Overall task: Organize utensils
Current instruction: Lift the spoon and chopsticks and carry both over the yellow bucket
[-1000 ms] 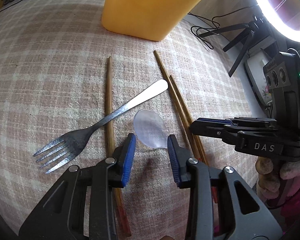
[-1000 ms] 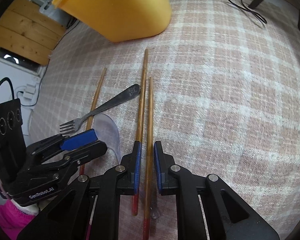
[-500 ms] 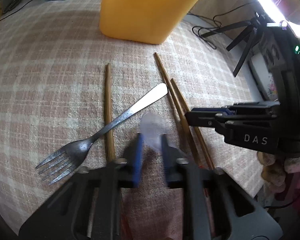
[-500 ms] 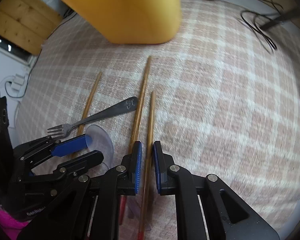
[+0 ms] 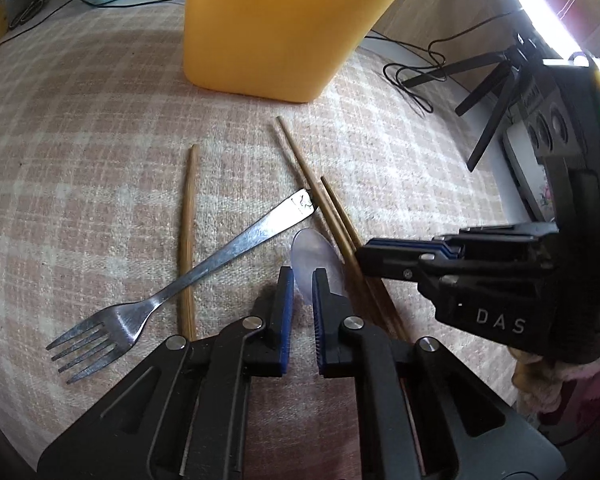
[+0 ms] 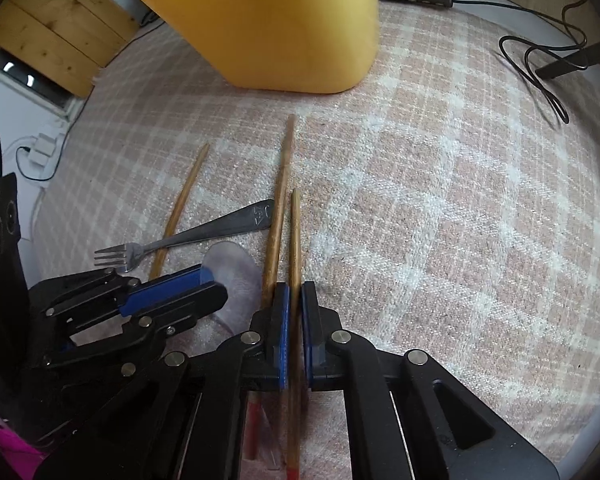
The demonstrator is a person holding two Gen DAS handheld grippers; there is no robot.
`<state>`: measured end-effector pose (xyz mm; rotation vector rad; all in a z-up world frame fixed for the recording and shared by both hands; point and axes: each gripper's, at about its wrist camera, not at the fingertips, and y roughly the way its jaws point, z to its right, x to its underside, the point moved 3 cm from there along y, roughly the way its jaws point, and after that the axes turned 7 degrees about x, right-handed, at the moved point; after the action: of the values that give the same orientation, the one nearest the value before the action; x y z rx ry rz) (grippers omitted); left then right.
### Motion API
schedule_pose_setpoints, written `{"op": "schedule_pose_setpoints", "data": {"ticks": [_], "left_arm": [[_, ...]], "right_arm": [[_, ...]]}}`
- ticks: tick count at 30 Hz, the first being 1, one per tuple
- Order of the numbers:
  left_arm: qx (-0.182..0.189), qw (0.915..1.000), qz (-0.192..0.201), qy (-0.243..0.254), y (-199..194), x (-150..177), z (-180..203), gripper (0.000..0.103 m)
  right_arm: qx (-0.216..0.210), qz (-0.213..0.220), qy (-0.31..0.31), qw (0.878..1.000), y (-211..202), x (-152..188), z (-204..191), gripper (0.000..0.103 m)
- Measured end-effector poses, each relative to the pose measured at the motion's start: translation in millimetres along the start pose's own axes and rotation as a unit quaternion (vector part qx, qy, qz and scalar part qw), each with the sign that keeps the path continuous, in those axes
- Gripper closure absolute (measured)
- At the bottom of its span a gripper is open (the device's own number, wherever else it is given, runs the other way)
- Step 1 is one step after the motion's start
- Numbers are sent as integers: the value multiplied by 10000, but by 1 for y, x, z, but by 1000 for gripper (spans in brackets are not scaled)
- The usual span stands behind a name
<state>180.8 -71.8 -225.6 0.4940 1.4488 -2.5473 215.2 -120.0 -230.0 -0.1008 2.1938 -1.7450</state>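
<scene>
Only your left wrist view shows the ring light point(image 5: 560, 4) and "DAS" on your right claw point(image 5: 384, 258), clamped on one chopstick point(image 6: 295, 240). Your left claw point(image 5: 300, 280) is closing on the clear plastic spoon point(image 5: 314, 256) lying between its pads. On the checked worktop point(image 6: 440, 200) you have three chopsticks, one fork point(image 5: 188, 276), one spoon and one yellow bin point(image 5: 276, 28).

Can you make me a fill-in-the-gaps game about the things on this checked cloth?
The big tub behind the utensils is ___ in colour.
You can count ___ wooden chopsticks on the cloth.
The right gripper is shut on a ___.
The metal thing lying across the lone chopstick is a ___.
Missing words: yellow, three, chopstick, fork.
</scene>
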Motion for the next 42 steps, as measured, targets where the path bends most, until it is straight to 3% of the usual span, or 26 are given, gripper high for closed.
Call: {"op": "schedule_pose_setpoints", "data": {"ticks": [17,28,42], "left_arm": [[-261,9983,508,79,-54,-5,-9,103],[-131,9943,1054,126,-101,-13,-7,103],[27,9811,1889,410,-171,-54,5,103]], "right_arm": [[-299,742,353,9962,-57,42,62,99],[-75,1498,92,9886,-108,52,50,99],[-107,2428,172,9699,-170,25,25,99]]}}
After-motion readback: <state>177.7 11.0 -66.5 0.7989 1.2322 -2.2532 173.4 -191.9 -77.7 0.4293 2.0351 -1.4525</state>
